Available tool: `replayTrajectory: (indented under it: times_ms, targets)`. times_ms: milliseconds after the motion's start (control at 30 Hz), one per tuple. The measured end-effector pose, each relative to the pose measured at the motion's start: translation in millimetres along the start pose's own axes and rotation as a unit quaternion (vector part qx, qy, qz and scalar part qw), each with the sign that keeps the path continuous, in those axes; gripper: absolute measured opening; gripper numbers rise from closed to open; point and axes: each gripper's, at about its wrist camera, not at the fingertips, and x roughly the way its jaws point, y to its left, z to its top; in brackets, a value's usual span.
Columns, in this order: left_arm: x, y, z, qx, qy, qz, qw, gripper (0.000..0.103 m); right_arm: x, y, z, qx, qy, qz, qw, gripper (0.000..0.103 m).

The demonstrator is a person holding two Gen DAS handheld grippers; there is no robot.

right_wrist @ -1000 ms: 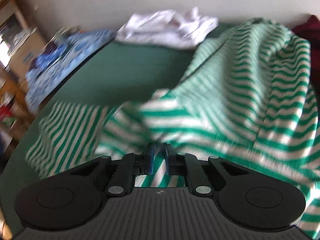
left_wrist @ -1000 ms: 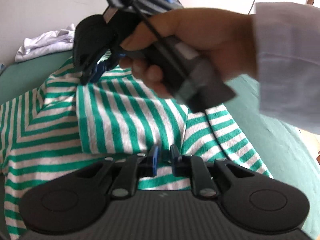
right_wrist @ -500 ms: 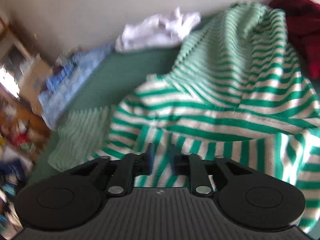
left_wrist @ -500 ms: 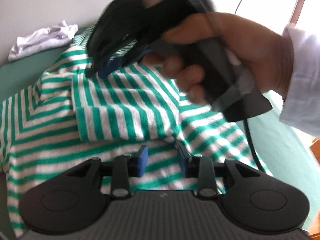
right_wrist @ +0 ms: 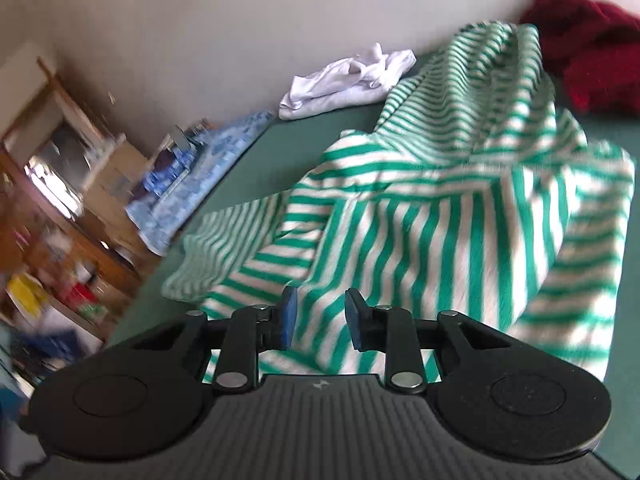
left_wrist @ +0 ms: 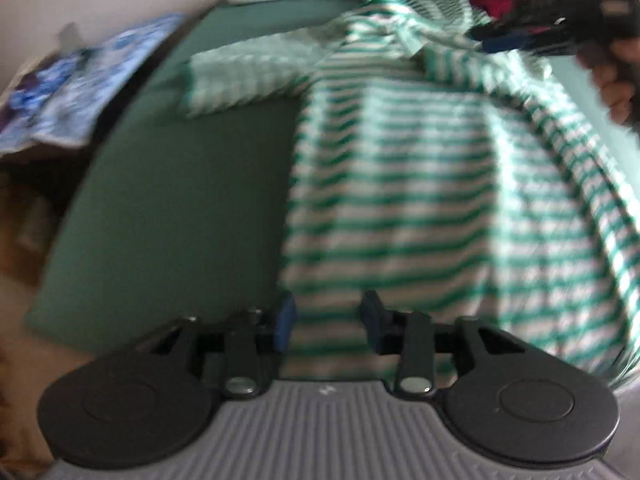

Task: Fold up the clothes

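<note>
Between the blue pads of the left gripper (left_wrist: 327, 322), only a gap, fingers spread and holding nothing, poised low over the near hem of the green-striped shirt (left_wrist: 420, 208). Same with the right gripper (right_wrist: 319, 318): pads apart, empty, hovering above the rumpled stripes. Spread across the green surface (left_wrist: 180, 200), body laid fairly flat, one sleeve (left_wrist: 244, 76) flung out sideways, another part doubled over — probably a first fold just made. Likely opened to regrip for the next fold. Beyond, a white garment (right_wrist: 348, 80), a dark red one (right_wrist: 592, 52) and blue patterned fabric (right_wrist: 204, 184) — apparently awaiting their turn.
</note>
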Motion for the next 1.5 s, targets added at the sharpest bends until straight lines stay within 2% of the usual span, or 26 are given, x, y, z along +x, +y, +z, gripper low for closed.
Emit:
replayTrajectory:
  times_ms: [67,200,333,400,467,533,633,733,767,833,900,933,1000,1033,1067,1167,1300,1367,1433,1500]
  targets:
    - [-11,3,-17,0.005,0.004,0.024,0.9997,0.043,-4,7,-14,0.003,0.003,0.003,1.0,0.031]
    - [-21,15,-34,-0.008,-0.007,0.012,0.9999,0.045,-19,30,-41,-0.036,0.01,-0.03,0.999,0.032]
    - [-16,19,-41,0.029,-0.015,-0.031,0.999,0.048,-51,47,-70,-0.064,0.021,-0.066,0.996,0.032]
    - [-13,24,-47,0.048,-0.016,-0.058,0.997,0.049,-64,52,-87,-0.05,0.037,-0.074,0.995,0.032]
    - [-12,32,-54,0.063,-0.016,-0.088,0.994,0.058,-78,63,-106,-0.05,0.069,-0.075,0.994,0.032]
    - [-5,39,-62,0.076,-0.005,-0.117,0.9902,0.059,-88,83,-131,-0.07,0.103,-0.095,0.988,0.033]
    - [9,44,-71,0.098,0.006,-0.138,0.9855,0.059,-104,107,-170,-0.088,0.123,-0.118,0.981,0.034]
    - [20,47,-74,0.11,0.018,-0.18,0.9774,0.059,-109,115,-200,-0.068,0.125,-0.147,0.979,0.035]
    - [23,48,-74,0.112,0.022,-0.195,0.9741,0.064,-108,116,-208,-0.057,0.122,-0.159,0.978,0.035]
    - [28,45,-76,0.116,0.018,-0.211,0.9704,0.074,-106,118,-219,-0.04,0.115,-0.183,0.975,0.035]
    - [34,41,-78,0.123,0.006,-0.206,0.9709,0.074,-105,120,-223,-0.036,0.1,-0.195,0.975,0.034]
    - [38,40,-78,0.121,0.008,-0.204,0.9714,0.069,-105,121,-225,-0.034,0.092,-0.201,0.975,0.035]
    - [45,37,-79,0.118,0.011,-0.201,0.9725,0.045,-103,123,-228,-0.035,0.079,-0.212,0.973,0.034]
    - [48,37,-79,0.11,0.012,-0.201,0.9732,0.018,-101,125,-228,-0.04,0.075,-0.22,0.972,0.03]
    - [51,37,-79,0.103,0.015,-0.199,0.9744,0.001,-99,128,-228,-0.045,0.071,-0.23,0.969,0.02]
    - [47,45,-80,0.093,0.0,-0.191,0.9772,0.001,-95,134,-229,-0.06,0.079,-0.241,0.966,0.012]
    - [29,63,-81,0.1,-0.012,-0.179,0.9786,0.0,-96,136,-231,-0.073,0.093,-0.236,0.964,0.011]
    - [26,69,-83,0.107,-0.004,-0.178,0.9781,0.001,-93,138,-226,-0.08,0.12,-0.226,0.963,0.02]
    - [23,70,-85,0.117,0.003,-0.174,0.9778,0.002,-94,139,-210,-0.081,0.133,-0.218,0.963,0.024]
    - [18,72,-86,0.125,0.002,-0.165,0.9783,0.001,-103,145,-181,-0.083,0.092,-0.202,0.972,0.028]
